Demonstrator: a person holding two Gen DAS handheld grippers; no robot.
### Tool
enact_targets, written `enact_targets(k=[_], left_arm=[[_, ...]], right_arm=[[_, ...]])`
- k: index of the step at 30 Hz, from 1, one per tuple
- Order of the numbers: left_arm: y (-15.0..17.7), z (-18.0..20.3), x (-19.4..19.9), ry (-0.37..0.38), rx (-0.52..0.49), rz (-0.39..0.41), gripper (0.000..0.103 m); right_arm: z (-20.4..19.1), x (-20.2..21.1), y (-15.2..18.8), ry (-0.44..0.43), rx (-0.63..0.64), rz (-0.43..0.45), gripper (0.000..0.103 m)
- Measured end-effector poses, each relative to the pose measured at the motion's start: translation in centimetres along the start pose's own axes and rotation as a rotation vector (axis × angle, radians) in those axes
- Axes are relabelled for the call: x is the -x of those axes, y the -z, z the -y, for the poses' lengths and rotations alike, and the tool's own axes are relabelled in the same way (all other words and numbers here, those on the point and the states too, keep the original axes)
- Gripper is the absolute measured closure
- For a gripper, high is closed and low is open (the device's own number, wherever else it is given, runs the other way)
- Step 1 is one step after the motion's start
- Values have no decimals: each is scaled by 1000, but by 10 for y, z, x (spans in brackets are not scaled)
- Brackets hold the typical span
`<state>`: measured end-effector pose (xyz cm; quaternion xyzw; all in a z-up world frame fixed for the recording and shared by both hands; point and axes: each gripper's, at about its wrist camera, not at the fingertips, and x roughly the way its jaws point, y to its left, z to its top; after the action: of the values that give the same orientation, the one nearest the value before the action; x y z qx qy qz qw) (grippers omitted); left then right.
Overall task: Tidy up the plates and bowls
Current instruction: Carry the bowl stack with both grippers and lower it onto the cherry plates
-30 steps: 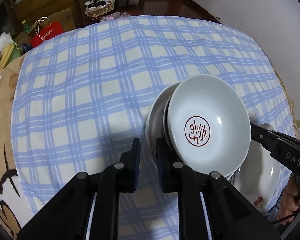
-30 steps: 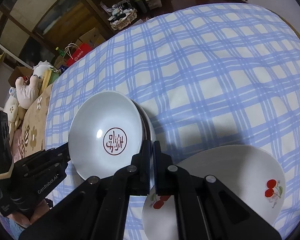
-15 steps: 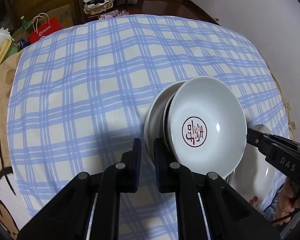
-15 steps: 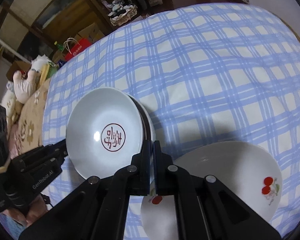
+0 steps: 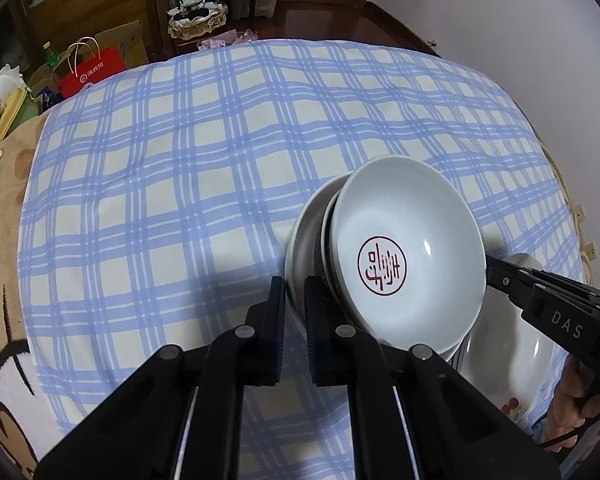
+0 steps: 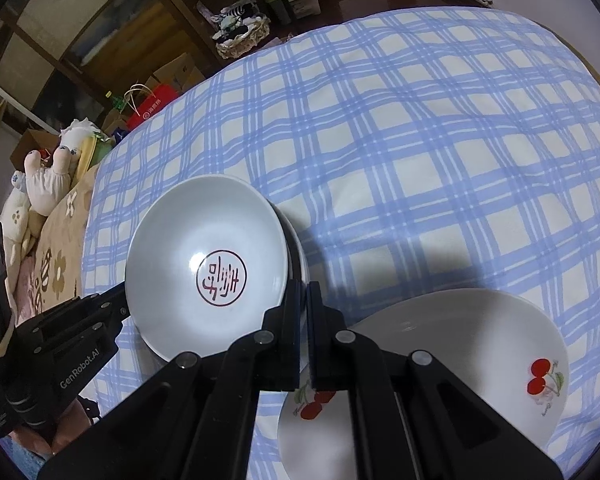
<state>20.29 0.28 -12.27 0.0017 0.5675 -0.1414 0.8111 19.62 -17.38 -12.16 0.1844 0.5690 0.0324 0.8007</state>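
Note:
A white bowl with a red round emblem [image 5: 400, 248] sits tilted on top of a small nest of white bowls [image 5: 306, 240] on the blue checked cloth. My left gripper [image 5: 294, 308] is at the nest's near-left rim. Its jaws are closing, with the outer bowl's rim pinched between them. In the right wrist view it [image 6: 122, 308] reaches the nest from the left. My right gripper [image 6: 305, 304] is shut on the rim at the opposite side of the emblem bowl [image 6: 208, 256]. Its tips [image 5: 490, 264] disappear behind that bowl's right edge.
A white plate with cherry prints [image 6: 460, 340] lies on the cloth [image 5: 180, 160] under the right gripper. A hand [image 5: 568, 412] holds that gripper. Beyond the bed are a red bag [image 5: 92, 72], boxes, a basket [image 5: 198, 24] and soft toys [image 6: 40, 188].
The gap between the left gripper's fingers has narrowed onto the outer bowl's rim. The bowls, the cherry plate and the right gripper stay where they were.

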Motion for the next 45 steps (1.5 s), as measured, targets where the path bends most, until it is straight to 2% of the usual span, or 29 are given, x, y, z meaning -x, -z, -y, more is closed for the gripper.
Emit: enact_targets(k=[8, 13, 16, 23, 30, 35, 41, 45], left_arm=[[2, -3, 2, 16, 24, 14, 95], [3, -14, 5, 68, 80, 25, 94], [2, -18, 3, 83, 121, -2, 94], [4, -14, 1, 63, 100, 0, 95], [5, -24, -3, 115, 157, -23, 94], [7, -19, 0, 89, 119, 13, 96], [7, -28, 3, 125, 150, 44, 97], [7, -24, 4, 91, 115, 52, 98]], right_arm=[[-5, 2, 3, 12, 23, 28, 97], [-10, 6, 9, 42, 30, 99, 97], [-19, 5, 13, 88, 84, 139, 97], [-25, 1, 8, 132, 85, 78, 96], [-14, -8, 6, 86, -8, 7, 95], [-17, -7, 8, 105, -23, 24, 97], [-20, -3, 7, 100, 8, 16, 96], [-23, 1, 7, 89, 27, 5, 96]])
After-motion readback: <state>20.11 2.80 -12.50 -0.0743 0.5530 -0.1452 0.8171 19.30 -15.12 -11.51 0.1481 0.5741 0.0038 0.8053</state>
